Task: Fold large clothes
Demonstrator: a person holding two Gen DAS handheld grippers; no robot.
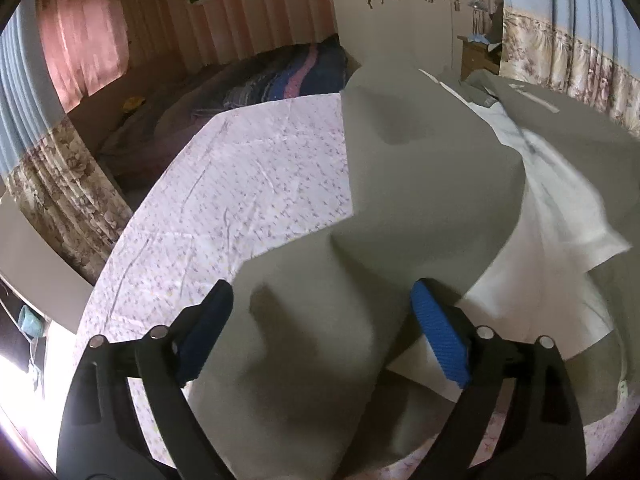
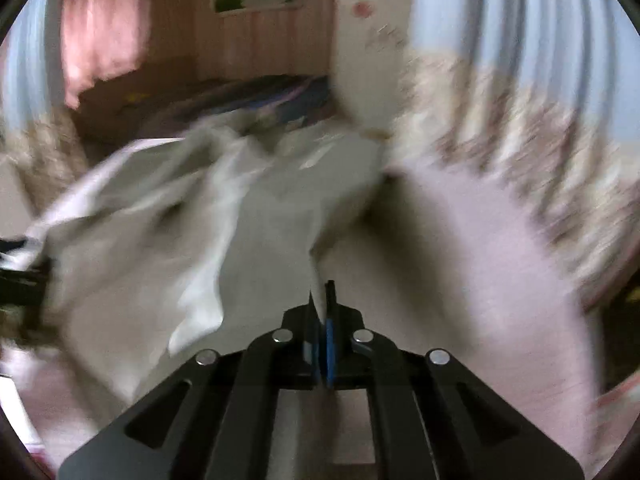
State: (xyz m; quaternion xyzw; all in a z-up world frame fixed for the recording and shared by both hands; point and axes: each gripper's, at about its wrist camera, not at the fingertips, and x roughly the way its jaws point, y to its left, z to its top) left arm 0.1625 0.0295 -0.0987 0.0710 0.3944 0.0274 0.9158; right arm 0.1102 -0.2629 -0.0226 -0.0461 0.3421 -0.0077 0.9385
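Note:
A large grey garment [image 1: 420,184] with a white lining [image 1: 560,216] lies rumpled on a table covered with a pale floral cloth [image 1: 248,184]. My left gripper [image 1: 322,300] is open, its blue-padded fingers [image 1: 440,332] spread just above a grey fold near the front edge. In the blurred right wrist view, my right gripper [image 2: 323,296] is shut on an edge of the grey garment [image 2: 264,216] and holds it lifted off the pink floral cloth [image 2: 500,248].
A bed with a dark striped blanket [image 1: 280,76] stands beyond the table. Floral curtains [image 1: 560,56] hang at right and another curtain [image 1: 64,184] at left. A white wardrobe [image 1: 400,8] and a wooden stand [image 1: 476,56] are at the back.

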